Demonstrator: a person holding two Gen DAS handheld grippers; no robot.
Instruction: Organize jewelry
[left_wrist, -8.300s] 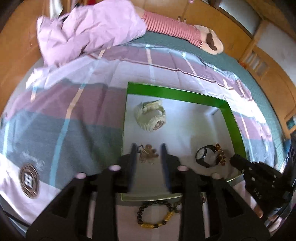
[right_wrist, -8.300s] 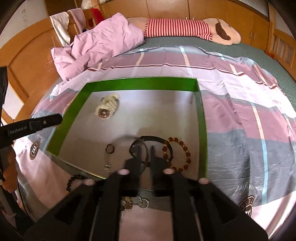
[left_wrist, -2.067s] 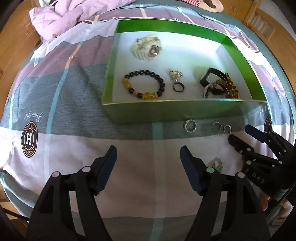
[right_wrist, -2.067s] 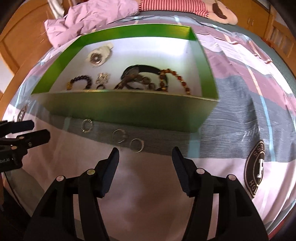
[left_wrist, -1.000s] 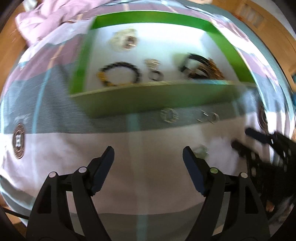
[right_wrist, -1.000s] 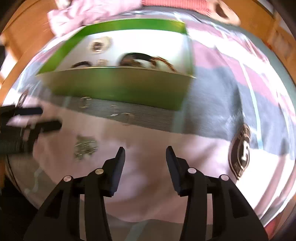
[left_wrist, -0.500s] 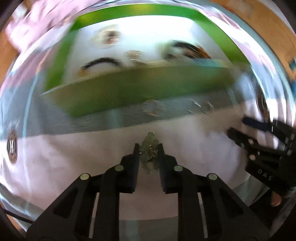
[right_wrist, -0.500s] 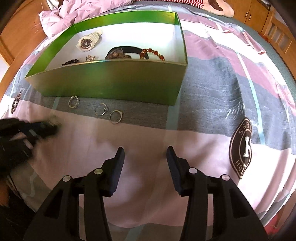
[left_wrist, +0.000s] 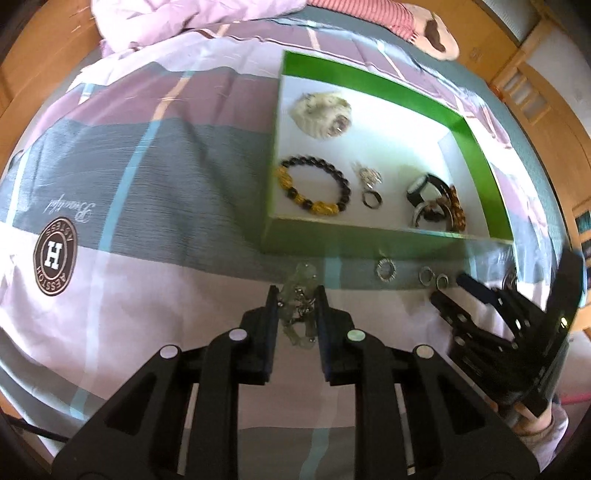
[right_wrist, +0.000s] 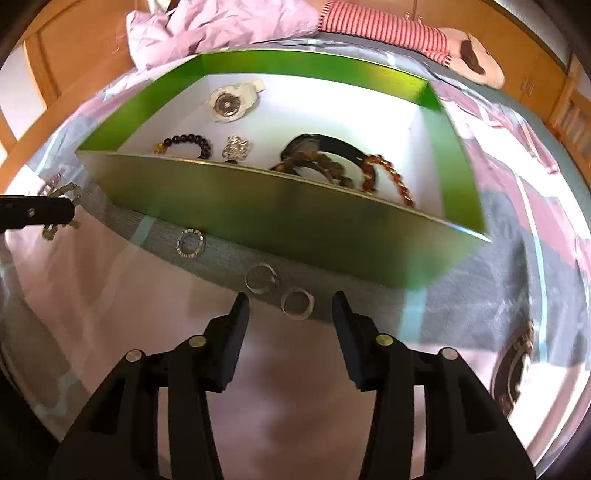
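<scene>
A green box (left_wrist: 369, 242) with a white floor lies on the bed; it also shows in the right wrist view (right_wrist: 280, 218). It holds a white watch (left_wrist: 320, 114), a black-and-gold bead bracelet (left_wrist: 314, 184), a silver trinket (left_wrist: 367, 175), a dark ring (left_wrist: 371, 199), a black watch (left_wrist: 424, 190) and brown beads (right_wrist: 388, 177). My left gripper (left_wrist: 295, 295) is shut on a pale greenish chain piece (left_wrist: 299, 291) just before the box's near wall. My right gripper (right_wrist: 290, 308) is open, low over two thin rings (right_wrist: 297, 301) on the bedspread. A studded ring (right_wrist: 191, 242) lies further left.
The bedspread (left_wrist: 147, 177) is striped pink, grey and white with round logos (left_wrist: 55, 254). A crumpled pink quilt (right_wrist: 221, 26) and a striped plush toy (right_wrist: 406, 33) lie behind the box. Wooden bed frame and cupboards (left_wrist: 546, 122) surround the bed.
My left gripper closed on the chain piece, lifted it and carried it toward the box. My right gripper moved forward and down to the two thin rings.
</scene>
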